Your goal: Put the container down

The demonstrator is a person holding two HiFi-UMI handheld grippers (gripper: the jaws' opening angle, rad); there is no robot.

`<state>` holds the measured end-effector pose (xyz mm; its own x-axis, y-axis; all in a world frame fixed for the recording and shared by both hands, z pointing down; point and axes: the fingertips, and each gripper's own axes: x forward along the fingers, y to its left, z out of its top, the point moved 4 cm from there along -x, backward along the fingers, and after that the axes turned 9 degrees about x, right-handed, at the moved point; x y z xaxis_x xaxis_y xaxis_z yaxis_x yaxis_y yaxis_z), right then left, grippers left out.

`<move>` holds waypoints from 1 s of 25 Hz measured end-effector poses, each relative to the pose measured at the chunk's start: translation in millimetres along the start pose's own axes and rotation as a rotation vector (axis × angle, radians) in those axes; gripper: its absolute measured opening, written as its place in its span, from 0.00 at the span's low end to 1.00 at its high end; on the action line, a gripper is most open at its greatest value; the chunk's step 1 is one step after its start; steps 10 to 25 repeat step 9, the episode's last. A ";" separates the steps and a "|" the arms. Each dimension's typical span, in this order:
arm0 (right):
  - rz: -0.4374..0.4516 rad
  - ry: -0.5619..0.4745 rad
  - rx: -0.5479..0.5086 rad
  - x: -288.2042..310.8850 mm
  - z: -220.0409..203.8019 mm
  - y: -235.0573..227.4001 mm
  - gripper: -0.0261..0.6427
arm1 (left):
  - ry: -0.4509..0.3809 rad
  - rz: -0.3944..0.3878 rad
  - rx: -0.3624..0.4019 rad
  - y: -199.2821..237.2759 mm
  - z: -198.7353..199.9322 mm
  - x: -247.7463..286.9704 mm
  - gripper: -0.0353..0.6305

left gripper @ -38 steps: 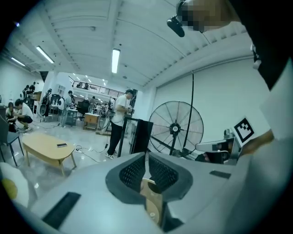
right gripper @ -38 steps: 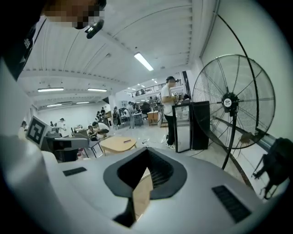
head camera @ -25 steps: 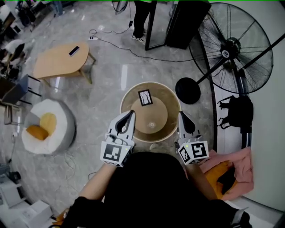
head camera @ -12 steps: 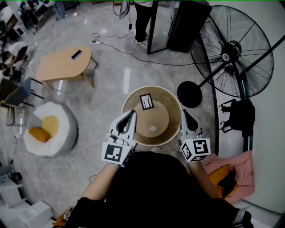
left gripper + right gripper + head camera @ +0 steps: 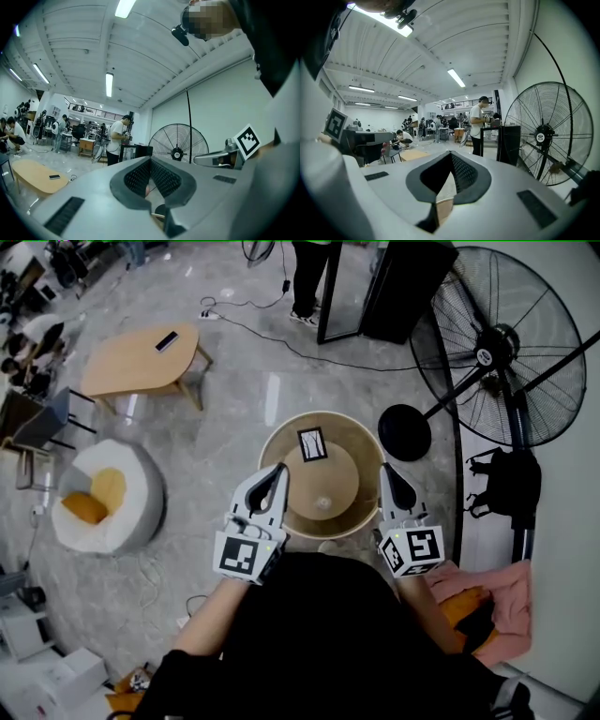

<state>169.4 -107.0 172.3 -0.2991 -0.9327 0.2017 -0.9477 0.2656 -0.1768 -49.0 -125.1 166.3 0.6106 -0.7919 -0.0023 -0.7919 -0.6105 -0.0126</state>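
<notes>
Container (image 5: 279,448) sits squeezed between my left gripper (image 5: 275,472) and right gripper (image 5: 386,474), each with its fingers shut together and pressed against the rim. I'd lower both hands evenly to hold it level, and separate them only once it rests on the floor (image 5: 220,460). Left of the left fingers the floor is open, but the fan base (image 5: 405,431) lies just beyond the right fingers.

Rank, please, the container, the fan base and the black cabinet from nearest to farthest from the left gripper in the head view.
From the left gripper:
1. container, at its tips, to its right.
2. fan base, on the floor past the container.
3. black cabinet, far ahead, upper right.
</notes>
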 end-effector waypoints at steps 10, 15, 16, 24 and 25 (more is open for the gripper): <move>0.020 0.010 -0.002 0.0 -7.3 -8.3 0.07 | 0.020 0.022 -0.004 -5.8 -8.2 2.1 0.08; 0.020 0.010 -0.002 0.0 -7.3 -8.3 0.07 | 0.020 0.022 -0.004 -5.8 -8.2 2.1 0.08; 0.020 0.010 -0.002 0.0 -7.3 -8.3 0.07 | 0.020 0.022 -0.004 -5.8 -8.2 2.1 0.08; 0.020 0.010 -0.002 0.0 -7.3 -8.3 0.07 | 0.020 0.022 -0.004 -5.8 -8.2 2.1 0.08; 0.020 0.010 -0.002 0.0 -7.3 -8.3 0.07 | 0.020 0.022 -0.004 -5.8 -8.2 2.1 0.08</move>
